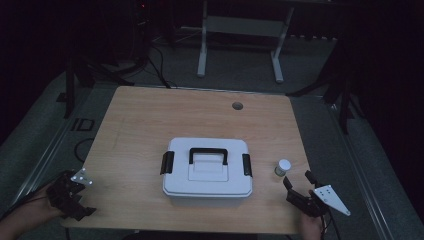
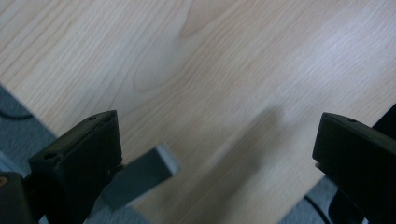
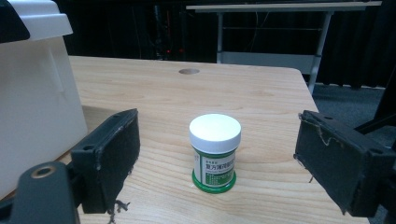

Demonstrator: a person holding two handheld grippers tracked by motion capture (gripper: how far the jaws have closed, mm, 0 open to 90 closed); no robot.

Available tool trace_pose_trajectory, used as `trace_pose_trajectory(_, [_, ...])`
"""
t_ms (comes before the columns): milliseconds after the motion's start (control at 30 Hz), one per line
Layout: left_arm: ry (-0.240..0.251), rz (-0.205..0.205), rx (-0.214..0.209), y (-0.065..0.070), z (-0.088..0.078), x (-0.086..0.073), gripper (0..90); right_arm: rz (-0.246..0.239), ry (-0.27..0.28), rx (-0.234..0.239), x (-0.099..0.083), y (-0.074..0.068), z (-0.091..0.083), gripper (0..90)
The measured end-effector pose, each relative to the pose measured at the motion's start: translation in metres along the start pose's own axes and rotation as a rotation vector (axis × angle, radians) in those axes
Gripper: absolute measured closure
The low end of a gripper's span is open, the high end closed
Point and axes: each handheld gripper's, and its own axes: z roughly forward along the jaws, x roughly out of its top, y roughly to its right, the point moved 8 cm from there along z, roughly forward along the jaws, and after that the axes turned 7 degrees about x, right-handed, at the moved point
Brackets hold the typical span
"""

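Observation:
A white storage box (image 1: pixel 207 166) with a black handle (image 1: pixel 208 154) and black side latches sits shut at the middle of the wooden table (image 1: pixel 150 120). A small jar (image 1: pixel 282 167) with a white cap and green label stands upright to its right; it stands a little ahead of my right gripper's jaws (image 3: pixel 215 151). My right gripper (image 1: pixel 299 186) is open at the front right corner, just short of the jar, with the box wall (image 3: pixel 32 93) to its left. My left gripper (image 1: pixel 75 197) hangs open over bare wood (image 2: pixel 210 84) at the front left edge, holding nothing.
A round cable hole (image 1: pixel 237 106) is near the table's far edge. A white-legged table frame (image 1: pixel 240 40) stands behind on the grey floor, with cables (image 1: pixel 160 70) and dark stands at both sides.

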Motion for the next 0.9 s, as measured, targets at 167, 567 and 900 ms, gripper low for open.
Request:
trace_pose_trajectory(167, [-0.141,0.047,0.019,-0.001,-0.003,-0.003,1.0,-0.002,-0.005,-0.003,0.0,0.0,0.0,13.5])
trace_pose_trajectory(567, [-0.168,0.068,-0.02,-0.002,-0.023,0.014,1.0,-0.006,-0.005,-0.004,0.0,0.0,0.001,13.6])
trace_pose_trajectory(900, [-0.126,0.108,-0.04,0.001,-0.043,0.043,1.0,0.0,-0.007,0.001,-0.001,-0.001,0.001,13.5])
